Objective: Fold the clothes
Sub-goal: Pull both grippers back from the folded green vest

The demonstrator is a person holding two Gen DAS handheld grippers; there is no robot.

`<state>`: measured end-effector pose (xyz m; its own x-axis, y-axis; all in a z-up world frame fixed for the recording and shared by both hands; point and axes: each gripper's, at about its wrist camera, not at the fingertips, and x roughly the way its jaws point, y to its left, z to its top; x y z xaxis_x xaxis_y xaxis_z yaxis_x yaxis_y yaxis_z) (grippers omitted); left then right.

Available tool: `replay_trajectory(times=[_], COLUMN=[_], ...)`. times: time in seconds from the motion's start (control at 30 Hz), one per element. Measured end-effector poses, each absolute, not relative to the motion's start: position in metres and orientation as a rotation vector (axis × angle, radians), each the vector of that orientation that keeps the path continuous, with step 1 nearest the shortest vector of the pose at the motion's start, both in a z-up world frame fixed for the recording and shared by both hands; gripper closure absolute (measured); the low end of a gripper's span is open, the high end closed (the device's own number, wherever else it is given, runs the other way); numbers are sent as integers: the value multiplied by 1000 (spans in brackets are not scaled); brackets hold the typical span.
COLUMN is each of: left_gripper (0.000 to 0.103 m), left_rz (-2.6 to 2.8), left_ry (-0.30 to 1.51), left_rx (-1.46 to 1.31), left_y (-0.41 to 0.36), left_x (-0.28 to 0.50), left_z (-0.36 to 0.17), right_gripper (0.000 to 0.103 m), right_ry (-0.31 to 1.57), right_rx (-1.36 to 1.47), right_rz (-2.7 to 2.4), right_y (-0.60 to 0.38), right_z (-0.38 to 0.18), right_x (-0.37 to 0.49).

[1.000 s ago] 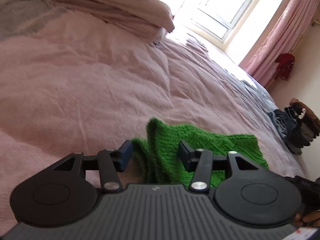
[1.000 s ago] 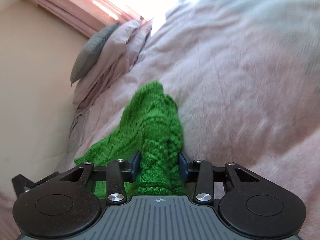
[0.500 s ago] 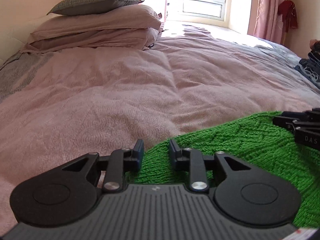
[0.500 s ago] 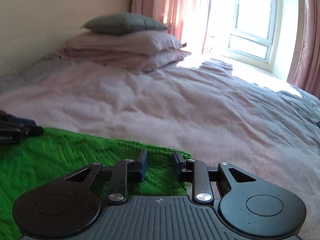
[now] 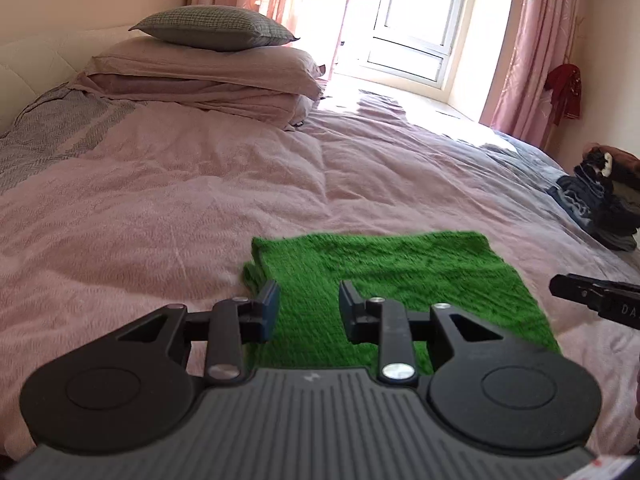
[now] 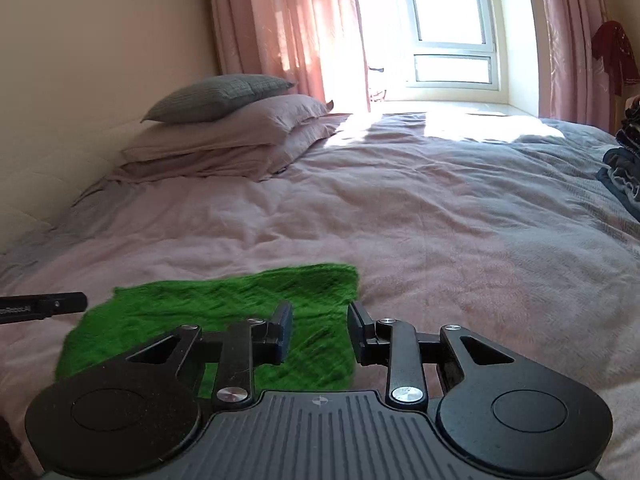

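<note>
Knitwear first: from the left wrist we see the green knitted garment lying flat in a folded rectangle on the pink duvet, and our left gripper hangs over its near left corner, jaws apart, nothing between them. Off to the right a stack of dark clothes sits at the bed's edge, and the tip of our right gripper pokes in. Over to the right wrist: our right gripper is poised above the garment's right edge, jaws apart and empty. Up at the head, a grey pillow tops the pink pillows.
</note>
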<state>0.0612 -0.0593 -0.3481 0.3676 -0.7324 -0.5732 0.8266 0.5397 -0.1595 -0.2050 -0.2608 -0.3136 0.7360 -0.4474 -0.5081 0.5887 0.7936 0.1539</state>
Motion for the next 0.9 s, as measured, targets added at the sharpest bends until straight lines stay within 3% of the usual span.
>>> replay_trajectory(times=[0.1,0.23,0.43,0.47,0.6,0.9], left_gripper=[75,63,65,65,60,41], left_rz=[-954,-901,-839,-832,-848,-888], left_ry=[666,707,715,715,739,727], left_rx=[231,213,249,255,273,348], left_y=[-56,-60,-59,-56,-40,-9], left_x=[46,51,37,32,9,-42], left_z=[-371,-386,-366,-362,-350,-329], right_gripper=[75,76,73,71,46,42], right_ry=[535,619,684,678,682,666], right_rx=[305,253,325,337,394,508], right_rz=[-569,-579,-576,-586,-606,-588], right_y=[-232,-225,-235,-234,-216,-175], right_z=[-334,-372,-354,-350,-342,-327], right_x=[-209,-197,-190,-195,-217,-259])
